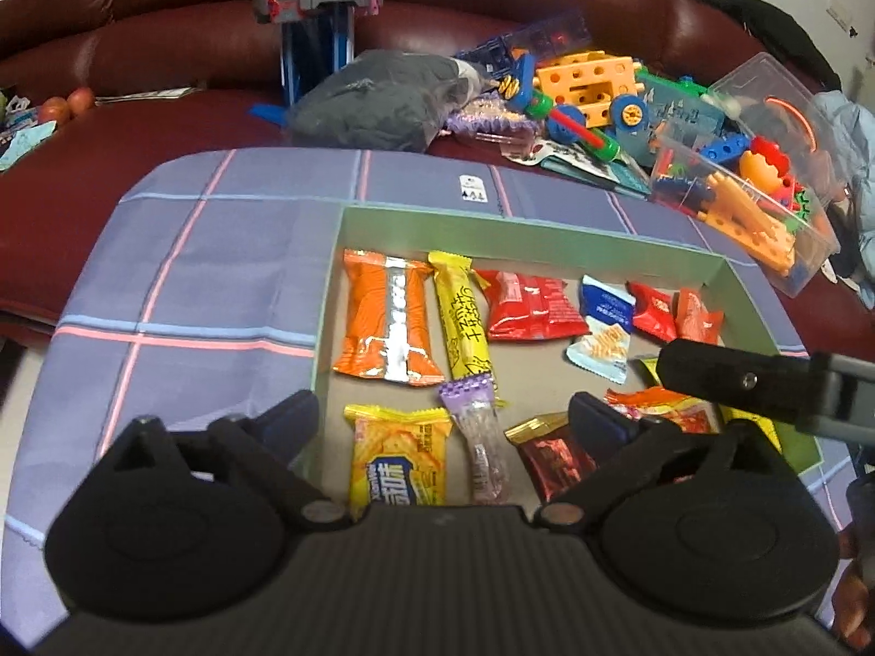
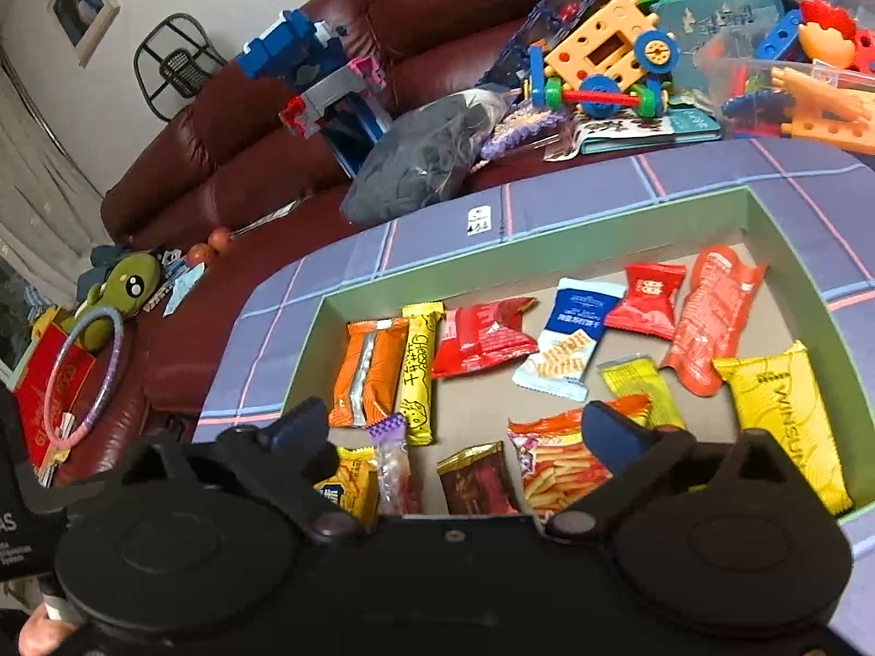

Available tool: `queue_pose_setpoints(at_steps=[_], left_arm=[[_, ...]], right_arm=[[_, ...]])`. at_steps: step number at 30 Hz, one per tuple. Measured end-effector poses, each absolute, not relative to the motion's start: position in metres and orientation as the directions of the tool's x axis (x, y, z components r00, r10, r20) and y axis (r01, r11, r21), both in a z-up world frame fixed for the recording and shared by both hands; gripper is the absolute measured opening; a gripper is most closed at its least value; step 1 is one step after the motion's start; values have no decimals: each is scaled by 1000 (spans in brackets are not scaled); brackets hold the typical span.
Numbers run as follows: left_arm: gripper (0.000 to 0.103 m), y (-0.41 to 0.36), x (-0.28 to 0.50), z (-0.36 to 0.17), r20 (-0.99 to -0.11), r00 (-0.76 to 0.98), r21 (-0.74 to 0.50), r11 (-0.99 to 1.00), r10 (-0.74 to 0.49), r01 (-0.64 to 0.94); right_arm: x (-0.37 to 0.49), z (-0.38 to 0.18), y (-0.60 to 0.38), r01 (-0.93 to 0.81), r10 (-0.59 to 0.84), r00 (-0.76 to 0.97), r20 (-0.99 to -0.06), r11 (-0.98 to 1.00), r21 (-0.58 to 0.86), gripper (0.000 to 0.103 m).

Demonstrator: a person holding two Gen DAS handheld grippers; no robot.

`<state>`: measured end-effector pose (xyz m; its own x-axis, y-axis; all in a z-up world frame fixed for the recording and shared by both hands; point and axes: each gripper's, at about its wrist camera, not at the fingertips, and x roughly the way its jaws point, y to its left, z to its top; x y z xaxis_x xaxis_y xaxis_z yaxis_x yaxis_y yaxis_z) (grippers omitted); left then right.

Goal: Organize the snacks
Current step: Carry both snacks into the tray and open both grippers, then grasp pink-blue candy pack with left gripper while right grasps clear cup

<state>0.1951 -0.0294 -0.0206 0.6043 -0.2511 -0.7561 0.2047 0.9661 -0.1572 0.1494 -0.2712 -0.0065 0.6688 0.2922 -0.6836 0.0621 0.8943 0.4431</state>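
Our left hand-held gripper (image 1: pixel 443 415) and right hand-held gripper (image 2: pixel 454 426) both hang empty with jaws apart, low in each frame, over the green-rimmed cardboard tray (image 1: pixel 492 218) of foil-wrapped snacks (image 1: pixel 385 317); we judge sorting under way, needing a chosen packet next.

A maroon leather sofa (image 2: pixel 229 153) carries a dark bagged bundle (image 2: pixel 432 158), a building-toy car (image 2: pixel 607 63), a clear toy tub (image 1: pixel 765 186), a green plush (image 2: pixel 128 287) and a blue plaid cloth (image 1: pixel 219 251).
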Motion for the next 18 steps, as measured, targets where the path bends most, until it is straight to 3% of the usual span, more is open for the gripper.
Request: queue_pose_setpoints(at_steps=[18], left_arm=[[103,20,138,-14,-770,608,-116,980,-193,163]], right_arm=[[87,5,-274,87,285,664,-692,889,449,103]])
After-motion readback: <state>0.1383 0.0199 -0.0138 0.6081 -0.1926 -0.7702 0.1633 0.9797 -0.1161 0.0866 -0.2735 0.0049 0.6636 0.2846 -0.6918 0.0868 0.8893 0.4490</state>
